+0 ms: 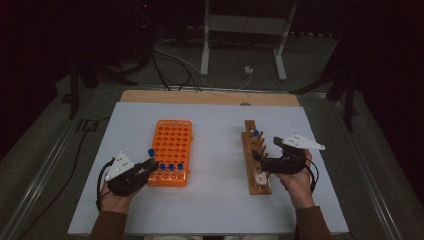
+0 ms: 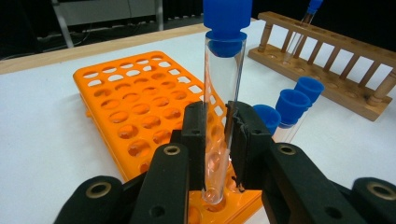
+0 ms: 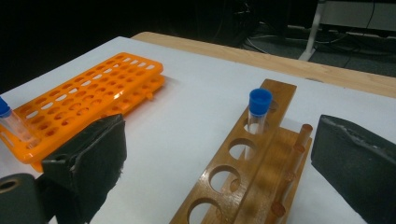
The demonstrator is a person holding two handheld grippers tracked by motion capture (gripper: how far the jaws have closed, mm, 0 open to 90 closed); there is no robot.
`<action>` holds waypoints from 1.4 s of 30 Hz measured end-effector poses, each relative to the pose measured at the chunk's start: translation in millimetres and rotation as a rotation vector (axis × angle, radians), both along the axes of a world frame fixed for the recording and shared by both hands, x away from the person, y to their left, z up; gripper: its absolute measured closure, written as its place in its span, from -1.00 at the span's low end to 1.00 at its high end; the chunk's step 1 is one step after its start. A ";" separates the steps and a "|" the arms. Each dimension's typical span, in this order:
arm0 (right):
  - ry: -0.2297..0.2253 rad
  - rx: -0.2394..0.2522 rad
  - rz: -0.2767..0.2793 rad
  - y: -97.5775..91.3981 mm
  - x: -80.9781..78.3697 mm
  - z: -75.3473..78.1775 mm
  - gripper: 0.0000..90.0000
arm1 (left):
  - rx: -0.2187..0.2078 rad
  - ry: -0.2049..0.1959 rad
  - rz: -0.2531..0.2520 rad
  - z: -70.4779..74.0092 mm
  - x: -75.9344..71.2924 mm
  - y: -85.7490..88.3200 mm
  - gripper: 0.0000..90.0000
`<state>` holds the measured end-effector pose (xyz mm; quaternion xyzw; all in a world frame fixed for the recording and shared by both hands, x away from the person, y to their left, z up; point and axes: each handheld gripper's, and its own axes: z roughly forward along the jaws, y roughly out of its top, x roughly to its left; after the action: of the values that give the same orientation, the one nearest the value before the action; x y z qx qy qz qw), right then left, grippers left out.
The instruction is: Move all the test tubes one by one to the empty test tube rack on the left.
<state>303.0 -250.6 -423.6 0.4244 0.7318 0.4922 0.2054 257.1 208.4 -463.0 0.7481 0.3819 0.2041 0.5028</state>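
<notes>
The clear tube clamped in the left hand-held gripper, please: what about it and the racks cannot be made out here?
- Left gripper view: the clear tube's cap top is cut off by the upper edge; the left hand-held gripper hides its lower walls.
- High view: the tube count in the orange rack is too small to confirm.
- Right gripper view: the wooden rack's near end is cut off by the bottom edge.

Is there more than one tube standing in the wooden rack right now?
No, the right gripper view shows a single blue-capped tube in the wooden rack, and its other holes are empty.
</notes>
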 end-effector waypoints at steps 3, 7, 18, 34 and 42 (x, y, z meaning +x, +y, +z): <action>0.000 0.002 -0.005 -2.6 -1.0 -0.5 -0.91 | 0.000 -0.001 -0.002 -0.3 -0.7 -0.2 0.73; -0.001 0.006 -0.010 -5.7 -2.6 -0.8 -0.91 | 0.001 -0.003 -0.004 -1.1 -1.2 -0.3 0.73; -0.008 0.014 -0.012 -8.5 -6.1 -1.0 -0.91 | 0.004 -0.009 -0.013 -4.7 -2.6 0.1 0.73; -0.004 0.018 -0.008 -8.0 -6.5 -2.6 -0.91 | 0.022 0.002 -0.029 -14.1 0.5 -2.6 0.73; -0.004 0.019 -0.005 -8.6 -6.7 -3.4 -0.91 | 0.069 0.023 -0.042 -19.1 1.7 -4.4 0.73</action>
<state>296.2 -259.2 -426.9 0.4272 0.7256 0.4993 0.2042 258.8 204.1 -482.1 0.7752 0.3647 0.1979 0.4764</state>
